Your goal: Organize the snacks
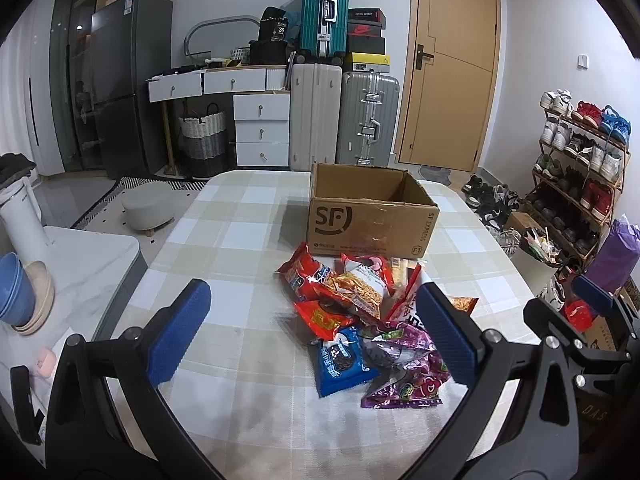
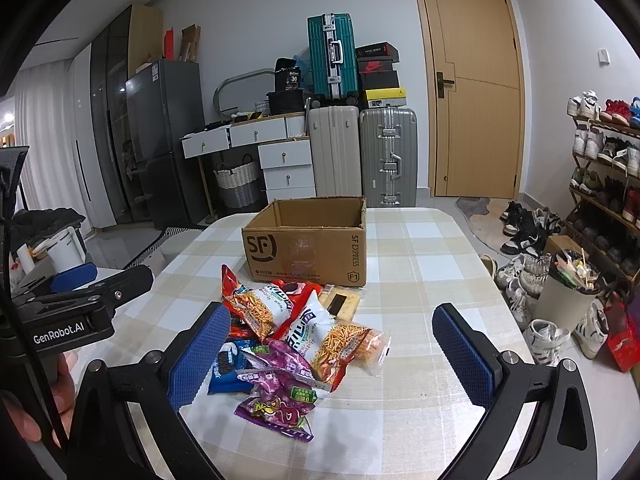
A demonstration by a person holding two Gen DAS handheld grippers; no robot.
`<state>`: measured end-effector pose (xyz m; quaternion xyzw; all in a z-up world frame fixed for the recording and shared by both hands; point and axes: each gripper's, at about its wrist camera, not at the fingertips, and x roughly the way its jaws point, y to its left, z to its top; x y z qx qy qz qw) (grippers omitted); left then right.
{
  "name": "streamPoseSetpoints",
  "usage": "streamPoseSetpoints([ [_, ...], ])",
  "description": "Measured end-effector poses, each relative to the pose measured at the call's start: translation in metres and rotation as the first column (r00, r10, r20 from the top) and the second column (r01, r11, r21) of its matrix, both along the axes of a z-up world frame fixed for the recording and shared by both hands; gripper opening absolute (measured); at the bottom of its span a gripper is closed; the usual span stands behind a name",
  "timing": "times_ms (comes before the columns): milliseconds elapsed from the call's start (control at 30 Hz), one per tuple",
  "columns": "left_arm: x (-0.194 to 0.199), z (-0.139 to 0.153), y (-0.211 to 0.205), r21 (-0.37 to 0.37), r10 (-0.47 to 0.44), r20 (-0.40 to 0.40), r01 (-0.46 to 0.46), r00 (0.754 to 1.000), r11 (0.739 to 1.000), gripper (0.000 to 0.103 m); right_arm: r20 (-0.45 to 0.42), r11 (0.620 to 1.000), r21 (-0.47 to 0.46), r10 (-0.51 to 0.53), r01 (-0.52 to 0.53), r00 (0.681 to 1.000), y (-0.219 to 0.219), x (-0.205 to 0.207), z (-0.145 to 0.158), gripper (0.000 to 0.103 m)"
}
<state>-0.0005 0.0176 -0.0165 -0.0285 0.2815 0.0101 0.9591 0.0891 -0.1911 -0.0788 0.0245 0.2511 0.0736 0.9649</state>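
**Both grippers open above the snack pile**

The left gripper (image 1: 314,330) hovers with its blue-padded fingers (image 1: 180,332) spread wide, grasping nothing. The right gripper (image 2: 334,354) is likewise released, its blue pads (image 2: 466,356) well apart and empty. Between and just beyond both sets of fingers lies a loose heap of crinkly snack packets (image 2: 296,340): red-and-white noodle bags, a blue cookie packet (image 1: 340,364) and a purple candy bag (image 2: 276,404), overlapping on the beige-and-white checked tablecloth (image 1: 224,248). Just behind the heap stands an open brown cardboard box marked SF (image 1: 368,216), upright, with no snacks visible inside.
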Motion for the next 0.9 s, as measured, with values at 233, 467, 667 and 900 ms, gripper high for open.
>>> streamPoseSetpoints([
  [233,0.0001,-0.001,-0.001,0.005,0.0,-0.006,0.0,1.0,1.0,0.102,-0.015,1.0,0.013,0.005,-0.005,1.0,-0.0013,-0.0006,-0.0021,0.103],
  [467,0.0,-0.0008,-0.0018,0.012,0.001,-0.01,-0.001,1.0,1.0,0.102,-0.016,1.0,0.009,0.008,-0.008,1.0,-0.0002,-0.0017,-0.0017,0.103],
  [667,-0.0008,-0.0014,-0.0012,0.013,0.005,-0.011,-0.004,1.0,1.0,0.102,-0.018,1.0,0.007,0.011,-0.011,1.0,-0.0003,-0.0009,0.0009,0.103],
  [900,0.0013,-0.0033,0.0042,0.012,0.013,-0.019,-0.013,1.0,1.0,0.102,-0.016,1.0,0.016,0.027,-0.026,1.0,0.0007,-0.0019,0.0011,0.103],
])
